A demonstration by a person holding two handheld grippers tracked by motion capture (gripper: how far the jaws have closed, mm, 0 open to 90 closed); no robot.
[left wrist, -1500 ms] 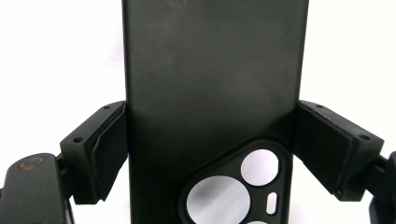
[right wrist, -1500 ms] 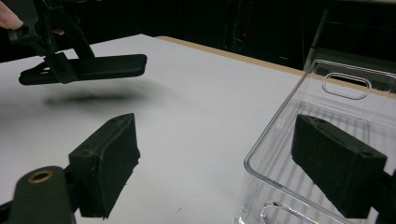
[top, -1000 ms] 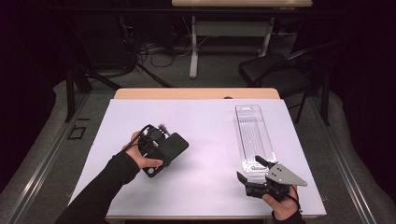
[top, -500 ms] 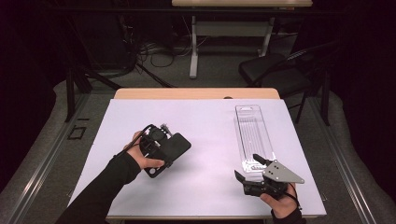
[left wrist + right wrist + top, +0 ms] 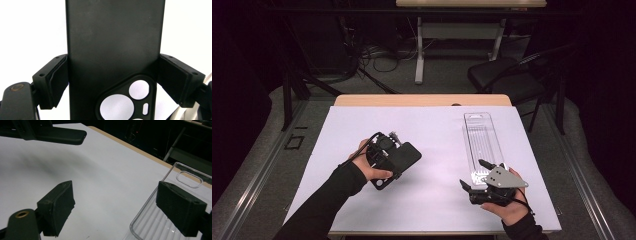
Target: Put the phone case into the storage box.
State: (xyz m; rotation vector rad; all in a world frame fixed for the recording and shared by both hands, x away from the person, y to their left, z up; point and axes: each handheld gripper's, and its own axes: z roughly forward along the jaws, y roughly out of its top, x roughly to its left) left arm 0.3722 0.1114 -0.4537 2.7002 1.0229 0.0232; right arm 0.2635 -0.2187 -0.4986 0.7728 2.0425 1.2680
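Little has shifted: the left claw [image 5: 404, 157] stays clamped on a matte black phone case [image 5: 112, 50], left of the clear plastic tray [image 5: 483, 142]; right claw [image 5: 474, 175] gapes empty beside the tray on the white tabletop [image 5: 437, 130].

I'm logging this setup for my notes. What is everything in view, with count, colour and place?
phone case: one, black, clamped in the left gripper above the table's left half
clear tray: one, transparent, on the table's right half
table cover: one, white, over the table
chair: one, black, beyond the table
left gripper: one, black, shut on the phone case
right gripper: one, black, open, at the tray's near end
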